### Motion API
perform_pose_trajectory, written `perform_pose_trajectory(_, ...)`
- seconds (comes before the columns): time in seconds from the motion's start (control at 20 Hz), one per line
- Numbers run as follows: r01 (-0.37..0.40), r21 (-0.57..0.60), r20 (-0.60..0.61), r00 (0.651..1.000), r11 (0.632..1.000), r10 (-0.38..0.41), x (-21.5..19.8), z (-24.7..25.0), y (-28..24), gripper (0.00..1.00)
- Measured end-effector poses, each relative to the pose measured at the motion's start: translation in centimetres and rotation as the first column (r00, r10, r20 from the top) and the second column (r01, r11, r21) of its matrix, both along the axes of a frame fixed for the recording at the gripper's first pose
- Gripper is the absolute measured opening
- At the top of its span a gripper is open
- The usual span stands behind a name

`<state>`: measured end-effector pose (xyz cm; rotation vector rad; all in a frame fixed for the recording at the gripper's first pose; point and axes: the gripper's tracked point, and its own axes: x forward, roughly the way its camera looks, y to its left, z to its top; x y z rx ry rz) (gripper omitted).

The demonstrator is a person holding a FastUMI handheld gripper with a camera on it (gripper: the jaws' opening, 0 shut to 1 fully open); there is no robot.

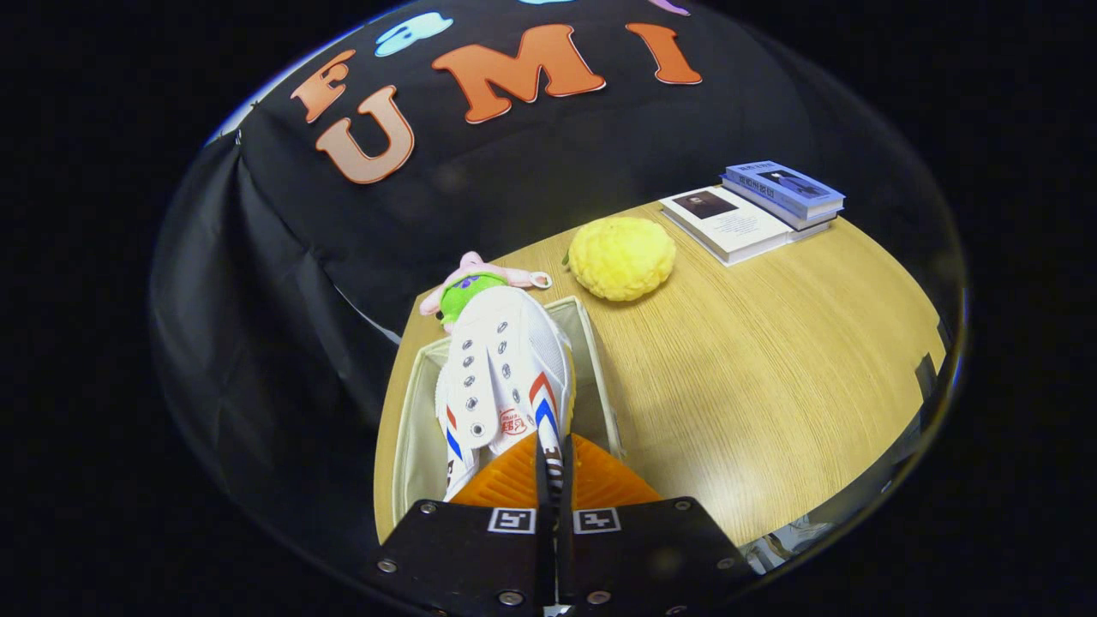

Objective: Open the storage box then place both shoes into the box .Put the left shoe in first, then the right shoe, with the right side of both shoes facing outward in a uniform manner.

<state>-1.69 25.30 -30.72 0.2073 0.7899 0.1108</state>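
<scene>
Between the two fingers of the gripper (553, 467), nearly pressed together, a thin edge at the heel end of a white sneaker (506, 377), clamped from both sides. Held toe-forward, away from the fingers, eyelets and tongue facing up, no laces visible. Red and blue stripes along both flanks of the upper, a small red logo patch on the tongue close to the fingertips. Directly beneath, an open cream storage box (600, 377), its long rim running along either side of the shoe, pale inner wall showing to the left of it. Hard to tell whether the sole rests on the box floor or hangs above it. Just past the toe, at the far end of the box, a small plush toy (467, 291) with a green head and pink limbs, partly covered by the shoe. Further right, near the far corner of the box but apart from it, a bumpy yellow citrus-like fruit (622, 257). Well beyond that, toward the far right of the wooden table (771, 368), a white book (728, 224) lying flat with a blue book (784, 193) just beside it, overlapping its far edge.
</scene>
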Motion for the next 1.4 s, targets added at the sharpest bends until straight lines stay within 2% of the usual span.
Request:
perform_pose_trajectory(0.1, -0.003, -0.028, -0.035, 0.999, 1.0, 0.002, -0.4, -1.1, 0.0, 0.04)
perform_pose_trajectory(0.2, -0.021, 0.005, -0.025, 0.999, 1.0, 0.021, -0.5, -0.5, 0.9, 0.15)
perform_pose_trajectory(0.45, -0.077, -0.015, 0.086, 0.993, 0.997, 0.078, 1.0, 3.8, 0.6, 0.99)
perform_pose_trajectory(0.65, -0.085, -0.045, 0.172, 0.981, 0.995, 0.091, 2.1, 7.5, -1.3, 0.99)
perform_pose_trajectory(0.95, -0.055, -0.078, 0.283, 0.956, 0.995, 0.075, 4.3, 13.1, -6.4, 0.99)
perform_pose_trajectory(1.4, -0.022, -0.106, 0.458, 0.886, 0.994, 0.069, 5.5, 22.6, -15.5, 0.99)
